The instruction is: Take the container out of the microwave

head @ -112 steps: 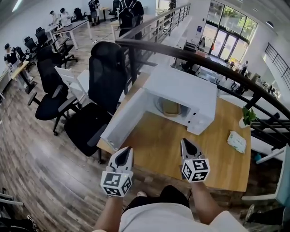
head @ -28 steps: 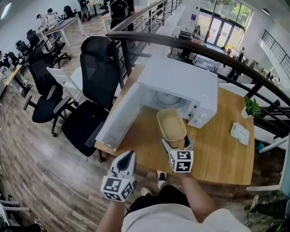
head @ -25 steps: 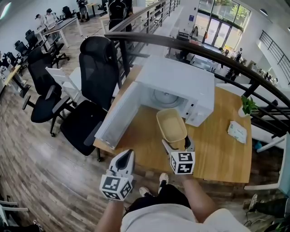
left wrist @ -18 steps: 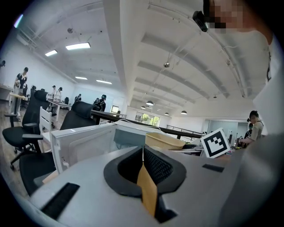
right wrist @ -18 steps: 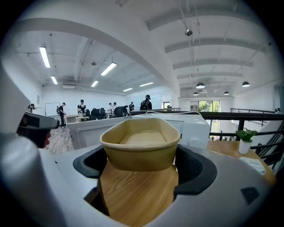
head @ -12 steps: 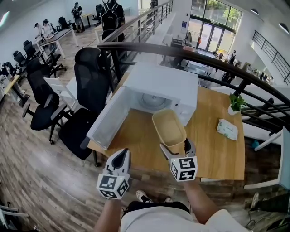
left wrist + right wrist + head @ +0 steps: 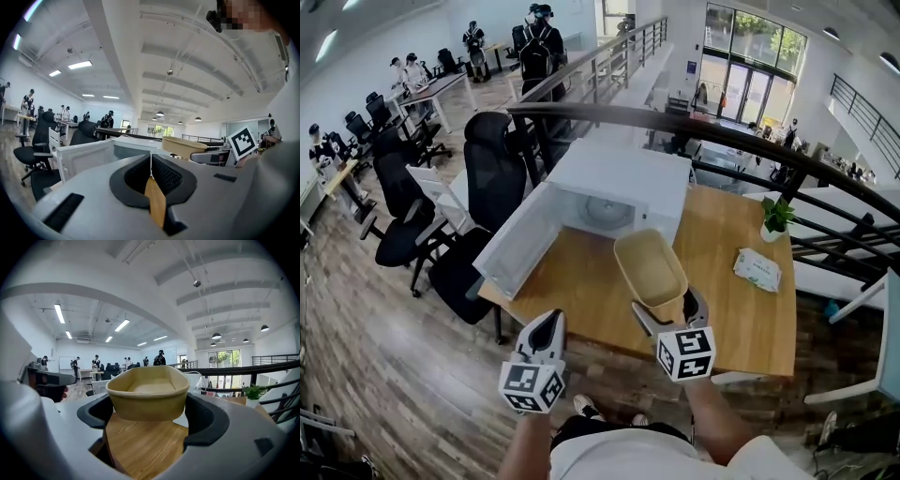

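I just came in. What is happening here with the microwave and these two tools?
A person holds a gripper in each hand. The right gripper is shut on the near end of a tan container and holds it over the wooden table, in front of the white microwave. The microwave door hangs open, and inside only the turntable shows. The left gripper is shut on nothing, low by the table's near edge.

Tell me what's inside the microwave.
Only the round glass turntable shows in the open microwave, with nothing visible on it. The container held in the right claw covers the cavity's right front part, and the microwave's own roof hides the upper part.
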Action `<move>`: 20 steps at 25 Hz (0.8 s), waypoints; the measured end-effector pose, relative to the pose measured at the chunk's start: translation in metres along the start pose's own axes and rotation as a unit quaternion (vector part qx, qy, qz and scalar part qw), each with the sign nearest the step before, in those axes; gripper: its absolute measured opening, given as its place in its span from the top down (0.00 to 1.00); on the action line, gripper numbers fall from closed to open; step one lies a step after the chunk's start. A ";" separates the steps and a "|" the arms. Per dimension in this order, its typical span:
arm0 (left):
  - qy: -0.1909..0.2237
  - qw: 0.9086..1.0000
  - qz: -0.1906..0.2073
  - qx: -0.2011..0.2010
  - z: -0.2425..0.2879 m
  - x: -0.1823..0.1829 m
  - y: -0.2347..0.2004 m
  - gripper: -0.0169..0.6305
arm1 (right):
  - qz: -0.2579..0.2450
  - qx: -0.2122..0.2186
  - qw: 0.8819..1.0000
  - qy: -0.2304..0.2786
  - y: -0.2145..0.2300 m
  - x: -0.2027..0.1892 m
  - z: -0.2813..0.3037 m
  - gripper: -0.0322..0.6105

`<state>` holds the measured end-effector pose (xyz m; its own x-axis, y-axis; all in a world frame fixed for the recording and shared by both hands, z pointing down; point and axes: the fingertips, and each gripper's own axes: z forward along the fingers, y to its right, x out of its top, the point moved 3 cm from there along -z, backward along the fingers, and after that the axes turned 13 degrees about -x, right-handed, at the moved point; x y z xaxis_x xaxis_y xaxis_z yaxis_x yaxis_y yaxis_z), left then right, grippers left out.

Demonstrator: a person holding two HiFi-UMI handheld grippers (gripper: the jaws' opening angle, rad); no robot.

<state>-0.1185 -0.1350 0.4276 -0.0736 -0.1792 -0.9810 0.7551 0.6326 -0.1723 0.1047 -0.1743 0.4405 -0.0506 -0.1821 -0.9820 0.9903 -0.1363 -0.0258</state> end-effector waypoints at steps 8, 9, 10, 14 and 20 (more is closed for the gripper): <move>0.005 1.000 0.005 0.011 -0.012 -0.010 0.043 0.92 | 0.000 0.009 1.000 0.009 0.022 -0.004 -0.035 0.18; 0.006 1.000 0.005 0.011 -0.013 -0.012 0.047 0.92 | 0.000 0.010 1.000 0.009 0.024 -0.006 -0.037 0.18; 0.006 1.000 0.005 0.012 -0.013 -0.014 0.050 0.92 | 0.001 0.011 1.000 0.009 0.026 -0.008 -0.039 0.18; 0.004 1.000 0.004 0.016 -0.017 -0.017 0.061 0.92 | 0.002 0.018 1.000 0.006 0.029 -0.011 -0.048 0.18; 0.008 1.000 0.005 0.013 -0.014 -0.015 0.077 0.92 | 0.000 0.017 1.000 0.010 0.040 -0.009 -0.058 0.18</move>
<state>-0.0683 -0.0726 0.4280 -0.0763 -0.1607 -0.9841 0.7728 0.6140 -0.1602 0.1526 -0.1213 0.4371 -0.0471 -0.1630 -0.9855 0.9855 -0.1684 -0.0192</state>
